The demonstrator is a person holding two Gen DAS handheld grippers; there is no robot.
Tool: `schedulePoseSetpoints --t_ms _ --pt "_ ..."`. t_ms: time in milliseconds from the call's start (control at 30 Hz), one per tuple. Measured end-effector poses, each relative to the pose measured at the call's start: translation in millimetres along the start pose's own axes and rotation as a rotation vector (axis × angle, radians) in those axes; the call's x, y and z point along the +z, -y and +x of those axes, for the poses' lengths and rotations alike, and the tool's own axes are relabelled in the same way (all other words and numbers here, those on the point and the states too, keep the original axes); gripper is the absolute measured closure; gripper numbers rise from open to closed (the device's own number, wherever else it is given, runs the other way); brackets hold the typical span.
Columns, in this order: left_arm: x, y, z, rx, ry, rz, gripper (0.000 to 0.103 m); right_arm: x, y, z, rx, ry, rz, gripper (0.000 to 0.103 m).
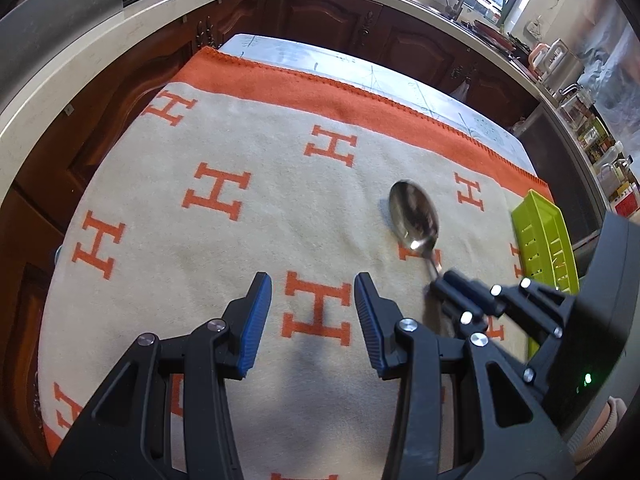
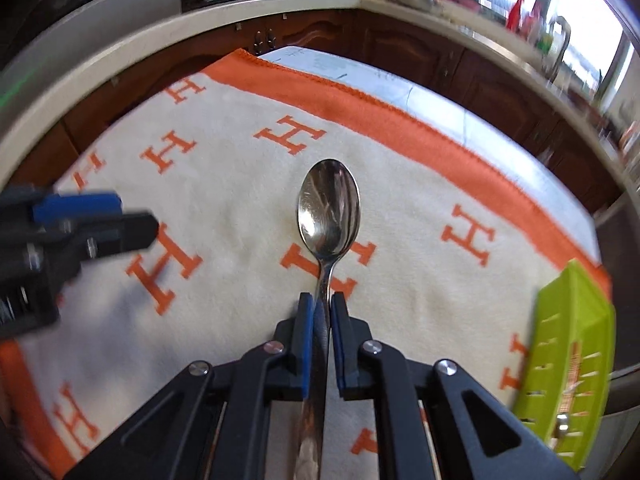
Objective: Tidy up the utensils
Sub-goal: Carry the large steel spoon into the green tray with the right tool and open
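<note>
While the right gripper (image 2: 319, 312) is clamped on the handle of a metal spoon (image 2: 329, 208), its blue pads (image 2: 305, 336) are seen pressed against the stem from both sides, the jaws all but closed. No earlier view is given. The spoon is held with its bowl pointing away from the camera, over a cream blanket (image 2: 240, 208) patterned with orange H letters and edged in orange; whether the bowl touches the cloth cannot be told. The handle runs back between the fingers toward the camera.

To the right, at the blanket's edge, a lime-green slotted utensil tray (image 2: 576, 344) is seen, well apart from the spoon, with nothing lying between them on the cloth. In the left wrist view the same tray (image 1: 540, 232) is partly hidden behind the right gripper's body.

The left gripper (image 1: 313, 294) is held partly open above the blanket, nothing between its blue pads (image 1: 256, 320), just beside the right gripper. A bare pale tabletop (image 1: 360, 64) shows beyond the blanket's far edge. Dark wooden cabinets (image 1: 320, 16) under a pale counter (image 1: 80, 52) curve around behind, cluttered with blurred bottles and jars by a window.
</note>
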State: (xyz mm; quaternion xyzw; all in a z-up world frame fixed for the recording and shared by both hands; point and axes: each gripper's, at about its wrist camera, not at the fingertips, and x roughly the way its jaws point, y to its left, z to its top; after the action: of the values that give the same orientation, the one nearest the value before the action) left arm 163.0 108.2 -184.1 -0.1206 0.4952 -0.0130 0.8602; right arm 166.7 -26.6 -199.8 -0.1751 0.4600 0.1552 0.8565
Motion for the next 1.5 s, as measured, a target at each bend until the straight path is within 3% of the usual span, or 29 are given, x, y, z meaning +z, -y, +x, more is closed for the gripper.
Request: schedulePoseSetpoints --t_ms 100,333,400,733,1100,1167,1233,1500 --pt "-2 2 -1 -0.005 -0.001 0.006 0.063 -6 -9 -4 -0.042 0.016 -0.039 0.094" --pt "-6 10 -6 -0.018 -0.002 0.044 0.063 -7 14 -3 0.175 -0.043 0.14 0.095" --pt "-8 13 -7 -0.023 -0.004 0.053 0.063 -10 17 -8 0.192 -0.037 0.159 0.095" --pt "-21 57 -14 -0.094 -0.041 0.159 0.064 -25 38 -47 0.212 0.046 0.262 0.095" --pt "-26 168 -49 -0.176 0.004 0.365 0.063 -68 106 -129 0.145 0.148 0.43 0.095" --pt "-25 188 -53 -0.183 0.014 0.382 0.06 -76 122 -142 0.123 0.153 0.458 0.095" --pt "-23 204 -55 -0.181 0.03 0.387 0.046 -84 135 -151 0.096 0.161 0.478 0.095" --pt "-23 252 -41 -0.132 0.032 0.392 0.03 -114 179 -149 0.053 0.13 0.558 0.094"
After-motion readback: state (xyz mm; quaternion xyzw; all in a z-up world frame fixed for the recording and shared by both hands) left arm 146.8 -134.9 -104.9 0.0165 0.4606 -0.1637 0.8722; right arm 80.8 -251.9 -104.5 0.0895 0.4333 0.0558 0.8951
